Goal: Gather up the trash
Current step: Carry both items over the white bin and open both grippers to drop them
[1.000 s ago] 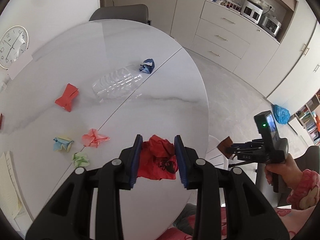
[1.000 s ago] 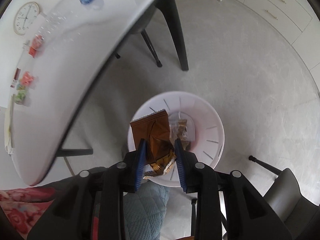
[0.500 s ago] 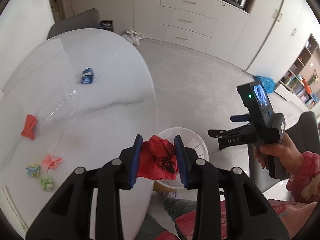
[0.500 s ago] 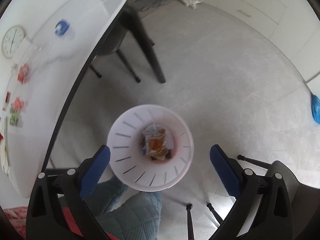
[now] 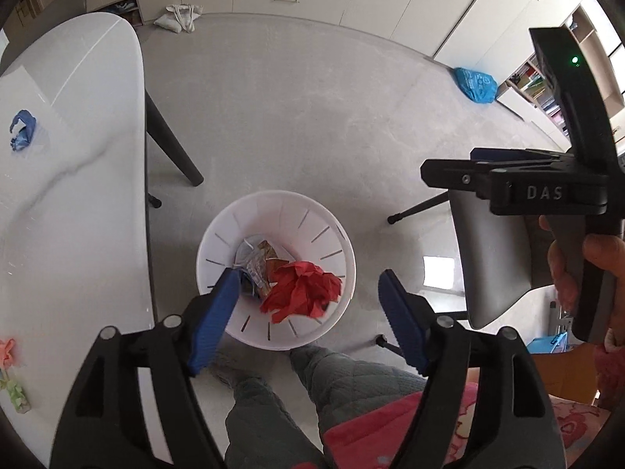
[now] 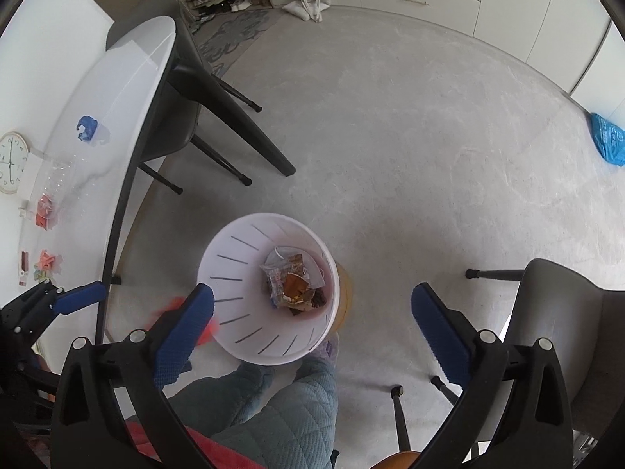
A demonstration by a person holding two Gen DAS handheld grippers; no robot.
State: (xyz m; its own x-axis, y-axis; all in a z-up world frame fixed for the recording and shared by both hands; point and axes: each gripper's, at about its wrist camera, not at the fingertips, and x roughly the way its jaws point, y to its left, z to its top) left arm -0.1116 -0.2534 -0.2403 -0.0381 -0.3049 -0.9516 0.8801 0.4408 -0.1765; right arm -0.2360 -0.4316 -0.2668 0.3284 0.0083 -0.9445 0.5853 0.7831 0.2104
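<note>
My left gripper (image 5: 308, 275) hangs over the white slotted bin (image 5: 273, 199), and its jaws are opening. The crumpled red paper (image 5: 300, 291) hangs loose between them above the bin's mouth, clear of both pads. In the right wrist view it is a red blur (image 6: 172, 308) by the bin's left rim, under one of the left gripper's pads (image 6: 80, 298). My right gripper (image 6: 310, 332) is open and holds nothing above the bin (image 6: 234, 258). Wrappers (image 6: 297, 283) lie at the bin's bottom.
The white table (image 5: 97, 195) stands left of the bin, with a blue wad (image 5: 22, 131), pink paper (image 5: 8, 351) and green paper (image 5: 17, 391) on it. A clear bottle (image 6: 58, 179) and red paper (image 6: 45, 213) lie there too. A grey chair (image 6: 566, 312) stands right; the person's legs (image 6: 273, 410) are below.
The left gripper swung from over the table to above the bin and opened, letting the red paper go. The right gripper opened wide, dropped its brown wrapper into the bin, then shifted.
</note>
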